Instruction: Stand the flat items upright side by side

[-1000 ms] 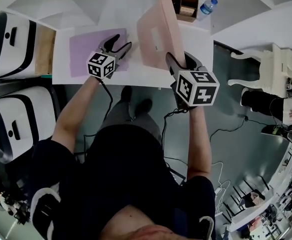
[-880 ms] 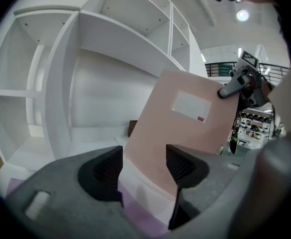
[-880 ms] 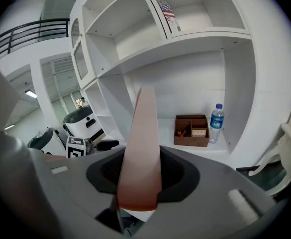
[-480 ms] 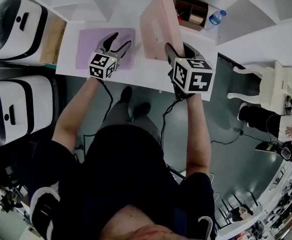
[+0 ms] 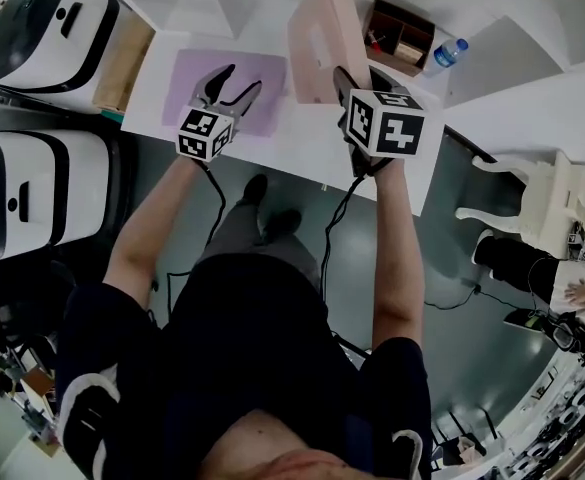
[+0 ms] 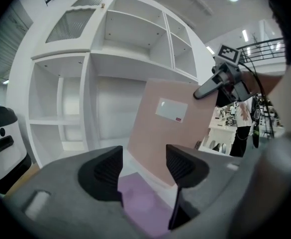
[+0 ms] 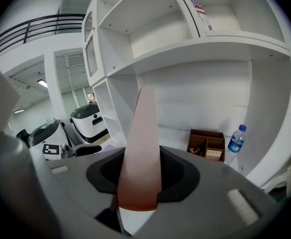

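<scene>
A flat pink box (image 5: 317,38) stands on edge on the white shelf board (image 5: 302,138), tilted a little. My right gripper (image 5: 357,76) is shut on its near edge; in the right gripper view the pink box (image 7: 143,148) rises between the jaws. A flat purple item (image 5: 227,90) lies flat on the board to the left. My left gripper (image 5: 229,83) hovers over the purple item's near part, open and holding nothing. The left gripper view has the purple item (image 6: 143,203) below the open jaws and the pink box (image 6: 170,128) behind.
A brown divided box (image 5: 404,40) and a water bottle (image 5: 450,52) stand at the back right of the board. Two white robot-like machines (image 5: 32,183) stand at the left. White shelving (image 7: 195,49) rises behind. A white chair (image 5: 547,193) stands at the right.
Both grippers have shifted slightly to the far side with the head view turning. The pink box stays upright in the right gripper. The left gripper stays open over the purple item.
</scene>
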The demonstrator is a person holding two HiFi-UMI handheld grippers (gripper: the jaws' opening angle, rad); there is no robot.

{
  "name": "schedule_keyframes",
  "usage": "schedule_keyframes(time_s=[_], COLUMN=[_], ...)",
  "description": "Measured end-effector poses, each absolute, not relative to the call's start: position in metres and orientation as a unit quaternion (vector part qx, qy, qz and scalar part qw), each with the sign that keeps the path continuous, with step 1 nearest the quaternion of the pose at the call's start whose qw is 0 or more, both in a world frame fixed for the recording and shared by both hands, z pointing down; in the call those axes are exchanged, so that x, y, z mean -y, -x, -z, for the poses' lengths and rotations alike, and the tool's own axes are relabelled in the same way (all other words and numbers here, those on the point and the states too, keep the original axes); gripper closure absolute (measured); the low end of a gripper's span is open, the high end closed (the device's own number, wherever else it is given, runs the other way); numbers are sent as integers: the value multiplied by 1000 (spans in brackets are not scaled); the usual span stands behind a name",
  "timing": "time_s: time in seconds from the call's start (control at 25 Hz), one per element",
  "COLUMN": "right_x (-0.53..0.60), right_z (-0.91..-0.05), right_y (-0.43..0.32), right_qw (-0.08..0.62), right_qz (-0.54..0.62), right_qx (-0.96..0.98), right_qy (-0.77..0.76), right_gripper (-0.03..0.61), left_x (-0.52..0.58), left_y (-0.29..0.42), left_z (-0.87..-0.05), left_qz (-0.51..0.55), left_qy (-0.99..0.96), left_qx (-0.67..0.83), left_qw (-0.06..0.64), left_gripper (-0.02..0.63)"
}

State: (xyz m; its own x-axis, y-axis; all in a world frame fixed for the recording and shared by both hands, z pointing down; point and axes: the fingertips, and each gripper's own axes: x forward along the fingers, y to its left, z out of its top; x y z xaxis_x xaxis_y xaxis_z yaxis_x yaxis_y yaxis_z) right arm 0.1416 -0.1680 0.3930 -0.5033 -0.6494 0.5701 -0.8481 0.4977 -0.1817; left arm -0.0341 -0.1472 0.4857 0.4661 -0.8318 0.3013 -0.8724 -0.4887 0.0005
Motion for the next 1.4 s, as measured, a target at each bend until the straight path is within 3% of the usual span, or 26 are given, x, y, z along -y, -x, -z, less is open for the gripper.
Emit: schedule_keyframes(time_s=[0.12, 0.24, 0.56, 1.4], right_x=[175, 182, 199, 292], right_z=[-392, -391, -381, -381], right_y=[-137, -134, -118, -10], right_qw=[218, 222, 217, 253], right_qz=[-222, -215, -212, -227], right_qx=[840, 841, 840, 804], right_qy=[-444, -445, -449, -487], right_gripper=[422, 422, 422, 422], left_x=[142, 136, 115, 130], left_y=[40, 48, 62, 149], left_z=[-482, -474, -453, -433], left_qz=[-130, -129, -130, -129], left_qy=[-849, -843, -837, -850], left_qx=[508, 520, 531, 511], left_qw=[72, 56, 24, 24], left_gripper=[334, 435, 612, 612])
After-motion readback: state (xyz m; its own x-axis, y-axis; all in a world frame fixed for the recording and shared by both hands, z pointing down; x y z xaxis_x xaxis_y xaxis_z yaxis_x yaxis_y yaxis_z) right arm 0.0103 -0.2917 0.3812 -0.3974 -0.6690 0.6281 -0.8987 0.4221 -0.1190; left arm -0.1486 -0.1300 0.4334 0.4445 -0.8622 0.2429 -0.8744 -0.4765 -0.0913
